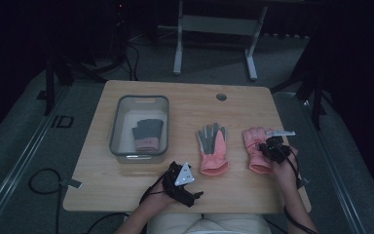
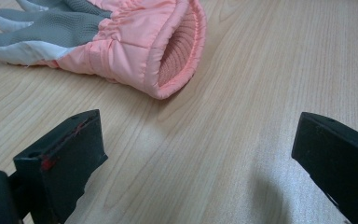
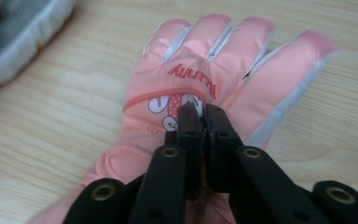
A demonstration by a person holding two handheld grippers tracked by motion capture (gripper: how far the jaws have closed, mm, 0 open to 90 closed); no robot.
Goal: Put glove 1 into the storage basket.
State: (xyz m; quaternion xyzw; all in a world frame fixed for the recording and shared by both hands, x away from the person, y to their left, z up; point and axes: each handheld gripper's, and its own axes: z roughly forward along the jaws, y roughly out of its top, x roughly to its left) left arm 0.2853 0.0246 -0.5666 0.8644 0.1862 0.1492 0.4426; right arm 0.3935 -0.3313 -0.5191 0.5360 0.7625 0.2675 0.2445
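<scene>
A pink glove [image 1: 213, 147] with a grey palm lies palm up at the table's middle; its open cuff [image 2: 177, 51] faces my left gripper [image 2: 196, 154]. That gripper [image 1: 181, 175] stands open a short way from the cuff, near the front edge, with nothing between its fingers. A second pink glove [image 3: 223, 60] lies back up to the right, printed with red letters. My right gripper [image 3: 200, 109] is shut with its tips on the back of this glove [image 1: 253, 139], seemingly pinching the fabric. A third glove [image 1: 147, 134], grey and pink, lies in a clear bin [image 1: 114, 126].
The wooden table [image 1: 185, 107] has a round cable hole [image 1: 221, 96] at the back. The grey-palmed glove [image 3: 18, 32] shows at the upper left of the right gripper view. A white table frame [image 1: 214, 27] stands on the floor behind. Cables trail off the front edge.
</scene>
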